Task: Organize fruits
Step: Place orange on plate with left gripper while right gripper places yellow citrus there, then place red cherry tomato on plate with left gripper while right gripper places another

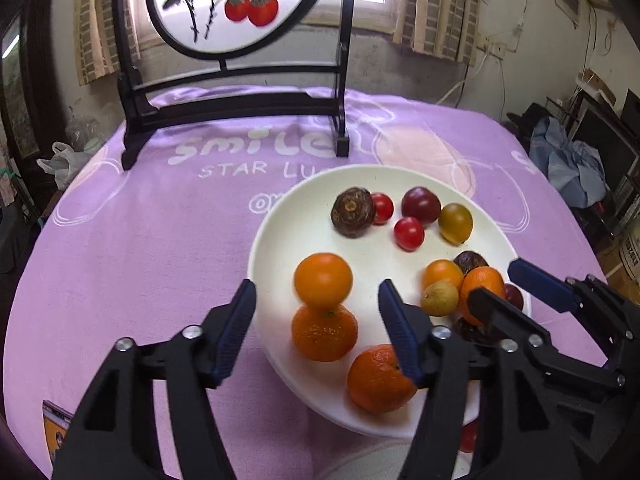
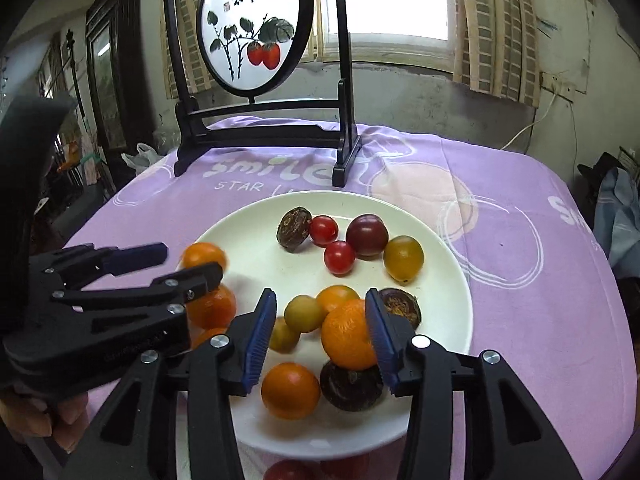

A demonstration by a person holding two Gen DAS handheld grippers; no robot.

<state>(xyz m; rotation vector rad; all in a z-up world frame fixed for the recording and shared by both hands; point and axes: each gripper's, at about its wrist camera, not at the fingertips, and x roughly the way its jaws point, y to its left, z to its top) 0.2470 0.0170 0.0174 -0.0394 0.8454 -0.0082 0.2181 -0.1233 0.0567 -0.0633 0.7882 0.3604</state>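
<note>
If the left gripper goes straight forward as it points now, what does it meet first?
Probably the mandarin on the plate, between the open fingers of the left gripper; depth is unclear.

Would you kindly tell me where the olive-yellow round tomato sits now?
In both wrist views, the olive-yellow tomato lies at the far right of the white plate, beside the dark purple tomato.

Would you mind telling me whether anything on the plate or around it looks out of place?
One red fruit lies off the white plate, on the cloth just below its near rim, while the rest sit on the plate. Nothing looks spilled or damaged.
</note>
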